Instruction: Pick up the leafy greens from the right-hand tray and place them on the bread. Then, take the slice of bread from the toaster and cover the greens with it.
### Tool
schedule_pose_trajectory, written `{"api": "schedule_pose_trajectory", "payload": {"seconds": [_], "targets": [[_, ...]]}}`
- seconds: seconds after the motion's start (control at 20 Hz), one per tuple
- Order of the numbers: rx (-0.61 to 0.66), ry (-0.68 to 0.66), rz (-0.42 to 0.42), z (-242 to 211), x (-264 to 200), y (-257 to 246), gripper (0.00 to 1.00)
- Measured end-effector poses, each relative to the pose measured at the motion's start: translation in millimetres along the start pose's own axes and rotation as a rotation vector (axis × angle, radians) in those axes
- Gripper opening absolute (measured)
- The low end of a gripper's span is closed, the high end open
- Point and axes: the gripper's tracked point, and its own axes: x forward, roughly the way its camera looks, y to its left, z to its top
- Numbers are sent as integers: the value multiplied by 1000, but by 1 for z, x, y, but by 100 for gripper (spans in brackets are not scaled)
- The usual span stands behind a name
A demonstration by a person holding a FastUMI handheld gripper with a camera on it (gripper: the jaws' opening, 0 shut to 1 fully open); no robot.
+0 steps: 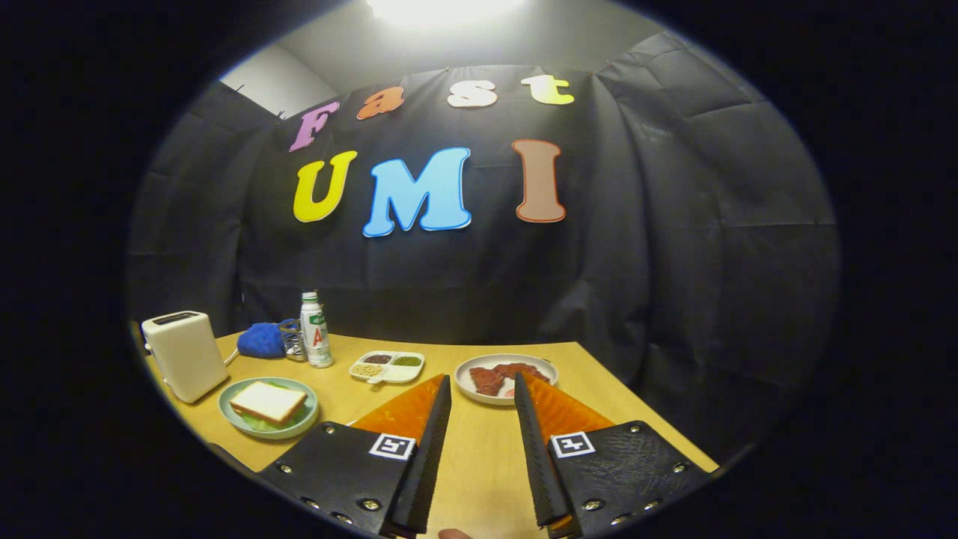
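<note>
Already a bread slice lies flat over greens on the green plate, beside toaster; gripper wide open, empty, above wooden table.

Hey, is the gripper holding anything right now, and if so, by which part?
Nothing is held. The gripper is open, its fingers apart over the bare table, with only tabletop between them.

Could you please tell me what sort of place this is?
Probably a staged kitchen booth for recording: a black cloth wall, a table with a toaster and plated sandwich. The gripper is open, holding nothing.
</note>
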Motion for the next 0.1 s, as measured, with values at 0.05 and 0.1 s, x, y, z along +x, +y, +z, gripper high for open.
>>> {"api": "schedule_pose_trajectory", "payload": {"seconds": [0.05, 0.1], "targets": [[-4, -13, 21, -1, 2, -14, 58], [-6, -10, 22, -6, 4, -31, 63]]}}
